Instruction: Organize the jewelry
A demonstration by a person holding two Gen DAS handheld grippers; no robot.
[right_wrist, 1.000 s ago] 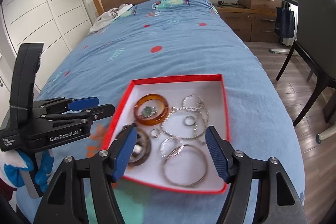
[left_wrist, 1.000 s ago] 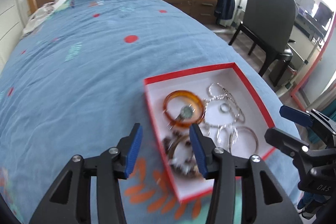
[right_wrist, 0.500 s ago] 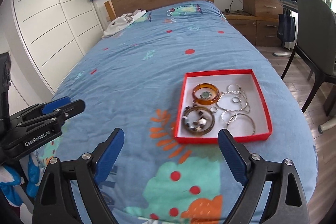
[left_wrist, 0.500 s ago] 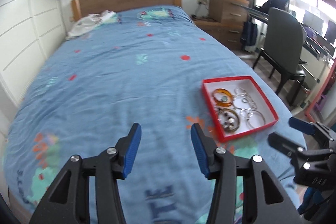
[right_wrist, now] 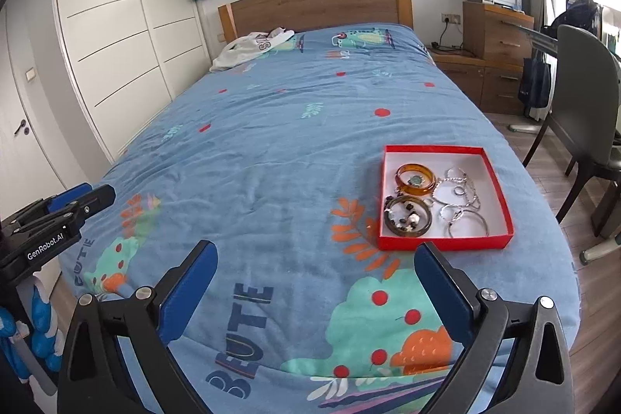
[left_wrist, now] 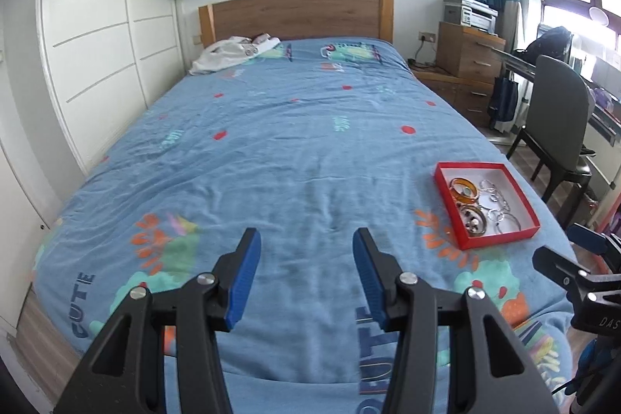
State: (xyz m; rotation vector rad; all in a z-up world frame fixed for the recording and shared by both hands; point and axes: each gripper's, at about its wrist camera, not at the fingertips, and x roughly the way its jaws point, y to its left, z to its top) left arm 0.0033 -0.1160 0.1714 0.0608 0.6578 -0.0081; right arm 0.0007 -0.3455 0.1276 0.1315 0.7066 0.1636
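A red box [right_wrist: 500,181] [left_wrist: 522,194] with a white inside lies on the blue bedspread near the bed's right edge. In it are an amber bangle [right_wrist: 414,179], a dark beaded bracelet [right_wrist: 407,216], and silver chains and hoops [right_wrist: 462,208]. My right gripper [right_wrist: 316,260] hovers over the foot of the bed, well short of the box, its jaws still opening with nothing between them. My left gripper [left_wrist: 306,247] stands open over the middle of the foot end, empty, far left of the box.
The bed [right_wrist: 271,142] has a wooden headboard [left_wrist: 299,14] and white clothes [left_wrist: 229,55] by it. White wardrobe doors [left_wrist: 97,37] line the left side. A grey chair [right_wrist: 586,111], wooden drawers [left_wrist: 469,53] and a desk stand to the right.
Both grippers pulled back and up from right over the box to the foot of the bed; the box now looks small and far. The right jaws spread much wider.
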